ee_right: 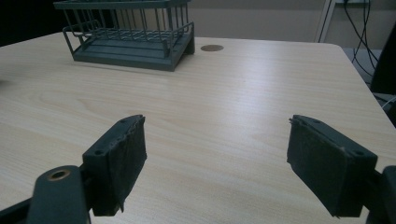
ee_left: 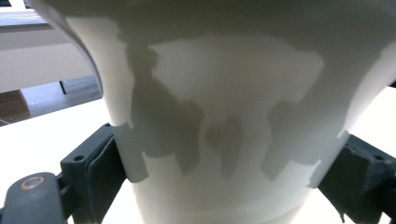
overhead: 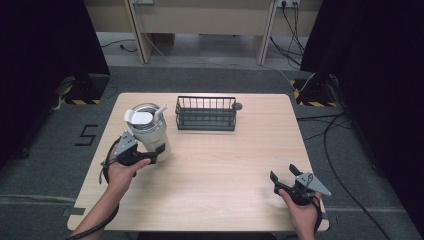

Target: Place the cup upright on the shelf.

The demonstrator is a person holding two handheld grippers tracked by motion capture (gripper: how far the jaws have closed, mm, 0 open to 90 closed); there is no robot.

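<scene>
My left tongs [overhead: 159,154] are clamped on the lower body of the white tumbler [overhead: 150,134], one jaw on each side of it; the left gripper view confirms it, with the tumbler [ee_left: 224,116] wall pressed between both pads [ee_left: 100,168] and widening upward. The tumbler sits on the left half of the table [overhead: 220,170], near the left edge and closer to the far side than the near one. Long axis is vertical or close to it: base down by the tongs, open mouth up and toward the far side as I see it from the high view. I can't tell whether the base is touching the table or just off it. Its metal rim carries a white lid flap [overhead: 137,118] on the left and a white straw [overhead: 159,112] leaning out toward the right. Just to the right of the tumbler, apart from it, the dark wire basket [overhead: 206,113] stands near the far edge, long side running left-right. A small round brown grommet [overhead: 238,106] is set in the table just beside the basket's right end. My right tongs [overhead: 284,172] are near the right front corner, well apart from everything, jaws spread wide and gripping nothing. The right gripper view has bare tabletop between the pads [ee_right: 123,158], with the basket [ee_right: 130,35] far ahead to the left.
</scene>
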